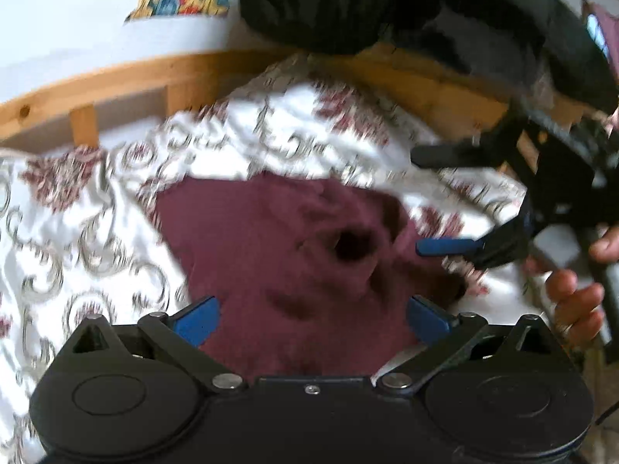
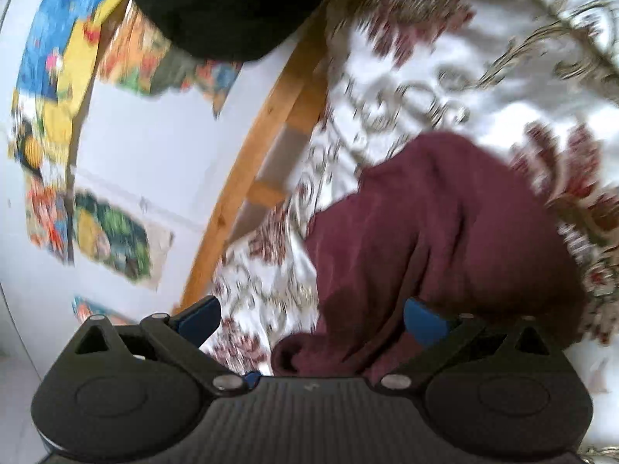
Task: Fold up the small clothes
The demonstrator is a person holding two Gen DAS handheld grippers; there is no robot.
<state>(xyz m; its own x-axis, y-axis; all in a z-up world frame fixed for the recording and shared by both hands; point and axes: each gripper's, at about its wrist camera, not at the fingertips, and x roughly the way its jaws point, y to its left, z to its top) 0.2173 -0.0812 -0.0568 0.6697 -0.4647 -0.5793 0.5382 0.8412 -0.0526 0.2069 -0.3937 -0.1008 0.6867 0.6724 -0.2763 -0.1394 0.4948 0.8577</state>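
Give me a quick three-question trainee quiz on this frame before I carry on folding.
1. True or false: the left tongs are clamped on the maroon garment.
2. What does the garment lie on: A) bare wood, B) a patterned bedspread, C) a tiled floor?
3. In the left wrist view, on which side do the right tongs appear?

Key: 1 false, both tongs stand open; 2 B; 3 the right side.

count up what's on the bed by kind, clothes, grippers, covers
maroon garment: 1
patterned bedspread: 1
black fabric bundle: 1, blurred, kind unclear
grippers: 2, left gripper and right gripper, both open above the garment
total: 5
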